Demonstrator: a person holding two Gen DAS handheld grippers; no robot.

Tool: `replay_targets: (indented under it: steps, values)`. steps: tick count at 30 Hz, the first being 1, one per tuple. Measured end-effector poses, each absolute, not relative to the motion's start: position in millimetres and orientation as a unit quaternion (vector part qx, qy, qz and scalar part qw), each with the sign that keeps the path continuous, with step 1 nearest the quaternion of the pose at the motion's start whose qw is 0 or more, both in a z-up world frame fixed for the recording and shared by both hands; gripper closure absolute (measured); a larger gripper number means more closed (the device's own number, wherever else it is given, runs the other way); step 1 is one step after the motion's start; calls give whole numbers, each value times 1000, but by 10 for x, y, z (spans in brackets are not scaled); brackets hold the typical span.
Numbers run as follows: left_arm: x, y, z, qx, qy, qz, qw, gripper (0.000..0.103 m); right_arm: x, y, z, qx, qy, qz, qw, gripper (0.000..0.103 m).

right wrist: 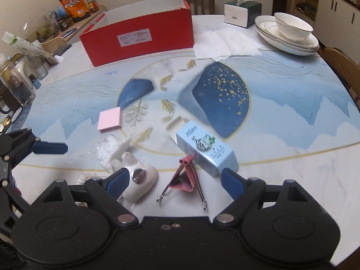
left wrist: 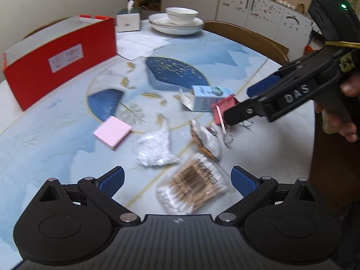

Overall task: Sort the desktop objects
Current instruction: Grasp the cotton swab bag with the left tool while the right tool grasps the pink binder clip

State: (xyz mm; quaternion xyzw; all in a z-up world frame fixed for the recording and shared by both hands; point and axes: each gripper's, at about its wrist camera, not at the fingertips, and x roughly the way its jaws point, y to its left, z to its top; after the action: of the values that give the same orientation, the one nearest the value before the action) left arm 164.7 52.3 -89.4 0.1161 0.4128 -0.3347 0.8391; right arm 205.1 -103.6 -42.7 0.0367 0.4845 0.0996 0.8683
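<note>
My left gripper is open over a bag of cotton swabs on the round table. My right gripper is open, its jaws either side of a pink binder clip; it also shows in the left wrist view beside the clip. A light blue carton lies just behind the clip. A white figurine sits by the right gripper's left finger. A pink sticky-note pad, a clear bag of white bits and a small packet lie nearby. A red open box stands at the back.
Stacked white plates with a bowl, a tissue box and paper napkins are at the table's far side. Jars and clutter line the left edge. Wooden chairs stand around the table.
</note>
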Motion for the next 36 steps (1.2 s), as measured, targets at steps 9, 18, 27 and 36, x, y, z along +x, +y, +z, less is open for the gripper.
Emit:
replay_targets:
  steps: [9,18,27,36]
  values:
    - [1581,402,-1069,152,401,-357,830,2,2086,-1075,-588,66,493,66,865,16]
    - [1526,322,-1213,169,410,-365,819,9,2143,-1124,-704,75,502,61,859,30]
    - [1501,271,-1218,183,401,-359,823,28,2170,-1137,-777,77,507,61,856,45]
    - [1493,287,-1171,177,403,-354,825,58,2162,-1036,-772,47,506,73,858,59]
